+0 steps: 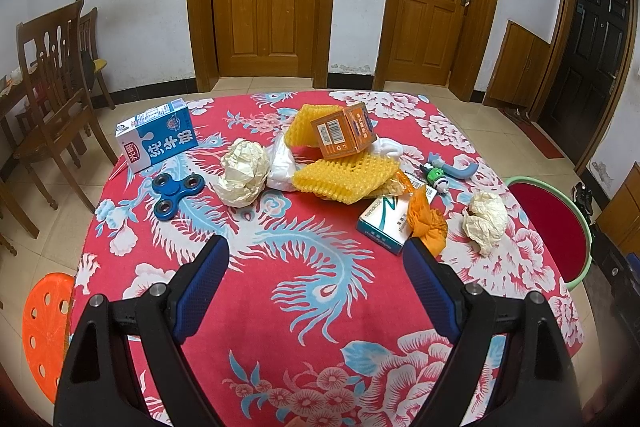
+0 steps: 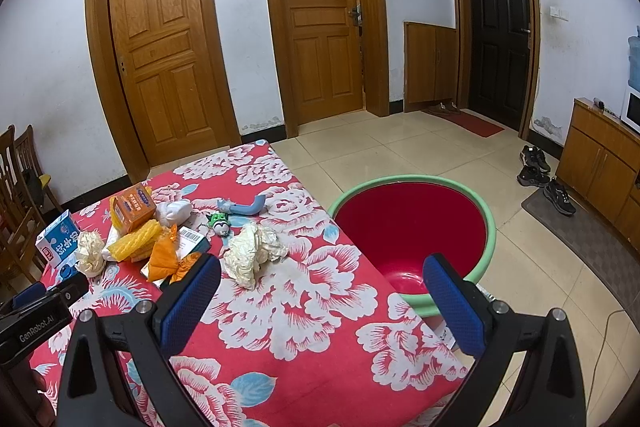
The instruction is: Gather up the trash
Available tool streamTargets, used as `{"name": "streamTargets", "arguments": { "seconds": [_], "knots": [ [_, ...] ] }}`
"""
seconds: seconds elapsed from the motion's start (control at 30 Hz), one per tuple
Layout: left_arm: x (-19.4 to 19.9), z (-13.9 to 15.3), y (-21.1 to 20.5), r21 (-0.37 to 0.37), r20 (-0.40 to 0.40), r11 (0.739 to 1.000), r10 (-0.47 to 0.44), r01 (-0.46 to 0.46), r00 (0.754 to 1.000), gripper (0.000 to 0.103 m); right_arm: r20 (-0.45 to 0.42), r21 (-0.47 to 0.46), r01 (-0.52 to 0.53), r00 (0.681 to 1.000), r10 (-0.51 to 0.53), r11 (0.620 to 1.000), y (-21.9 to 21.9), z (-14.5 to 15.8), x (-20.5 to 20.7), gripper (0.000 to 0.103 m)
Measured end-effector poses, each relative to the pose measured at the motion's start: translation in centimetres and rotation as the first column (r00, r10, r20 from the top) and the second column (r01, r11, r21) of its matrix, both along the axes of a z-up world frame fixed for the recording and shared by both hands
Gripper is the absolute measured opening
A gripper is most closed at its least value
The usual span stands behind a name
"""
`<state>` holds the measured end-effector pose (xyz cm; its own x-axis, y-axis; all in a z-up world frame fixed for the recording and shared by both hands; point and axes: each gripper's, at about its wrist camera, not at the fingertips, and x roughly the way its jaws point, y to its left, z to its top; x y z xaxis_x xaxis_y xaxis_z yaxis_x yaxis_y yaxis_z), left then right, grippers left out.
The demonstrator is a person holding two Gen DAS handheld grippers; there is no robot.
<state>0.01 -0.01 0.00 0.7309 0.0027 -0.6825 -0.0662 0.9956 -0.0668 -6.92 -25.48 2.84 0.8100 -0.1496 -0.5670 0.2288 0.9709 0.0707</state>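
Left hand-held gripper (image 1: 316,251) hovers over the near part of the desk (image 1: 304,307), released, jaws wide apart, nothing between them. Right hand-held gripper (image 2: 320,279) likewise released, held above the desk's right edge, one finger over the cloth, the other over the basin (image 2: 490,227).

Trash on the desk, near to far: two crumpled paper balls (image 1: 242,173) (image 1: 486,221), one white-green box (image 1: 382,221) under one orange wrapper (image 1: 428,223), two yellow foam nets (image 1: 346,179), one orange carton (image 1: 344,131) atop them, one milk carton (image 1: 158,135) far left. One fidget spinner (image 1: 176,193), one small toy (image 1: 436,179).

One red basin stands on the floor just beside the desk.
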Motion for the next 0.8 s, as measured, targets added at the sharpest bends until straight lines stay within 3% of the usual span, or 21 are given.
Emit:
{"name": "streamTargets", "arguments": {
  "seconds": [0.8],
  "knots": [
    [0.19,-0.36,0.06,0.000,-0.011,1.000,0.000,0.000,1.000,0.089,-0.011,0.004,0.002,1.000,-0.002,1.000,-0.16,-0.61,0.30,0.103]
  ]
}}
